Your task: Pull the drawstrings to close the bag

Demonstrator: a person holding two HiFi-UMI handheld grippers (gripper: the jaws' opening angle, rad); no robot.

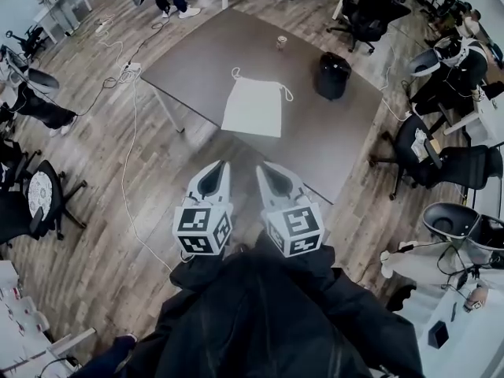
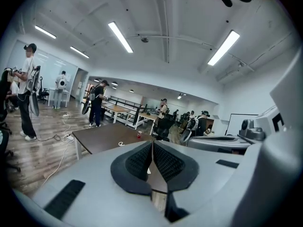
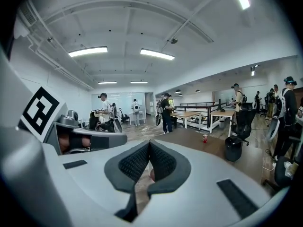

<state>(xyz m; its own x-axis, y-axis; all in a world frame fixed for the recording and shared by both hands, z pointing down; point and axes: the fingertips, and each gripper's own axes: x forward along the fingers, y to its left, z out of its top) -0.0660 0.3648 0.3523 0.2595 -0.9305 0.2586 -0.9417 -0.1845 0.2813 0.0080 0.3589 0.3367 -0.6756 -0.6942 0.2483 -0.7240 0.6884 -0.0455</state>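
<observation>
A white drawstring bag (image 1: pixel 253 107) lies flat in the middle of the dark table (image 1: pixel 197 65), its cord looping out at the far end (image 1: pixel 282 90). My left gripper (image 1: pixel 220 166) and right gripper (image 1: pixel 264 168) hang side by side short of the table's near edge, well back from the bag. Both are shut with nothing between the jaws. In the left gripper view the black pads (image 2: pixel 142 161) meet, and only a sliver of the bag (image 2: pixel 121 144) shows over the gripper body. The right gripper view shows its pads (image 3: pixel 162 162) pressed together too.
A small red-banded cup (image 1: pixel 281 42) and a black bin (image 1: pixel 333 75) stand on the table's far right part. Office chairs (image 1: pixel 441 164) ring the right side, more chairs (image 1: pixel 35 199) sit at left. Cables (image 1: pixel 126 132) trail over the wooden floor. People stand in the background.
</observation>
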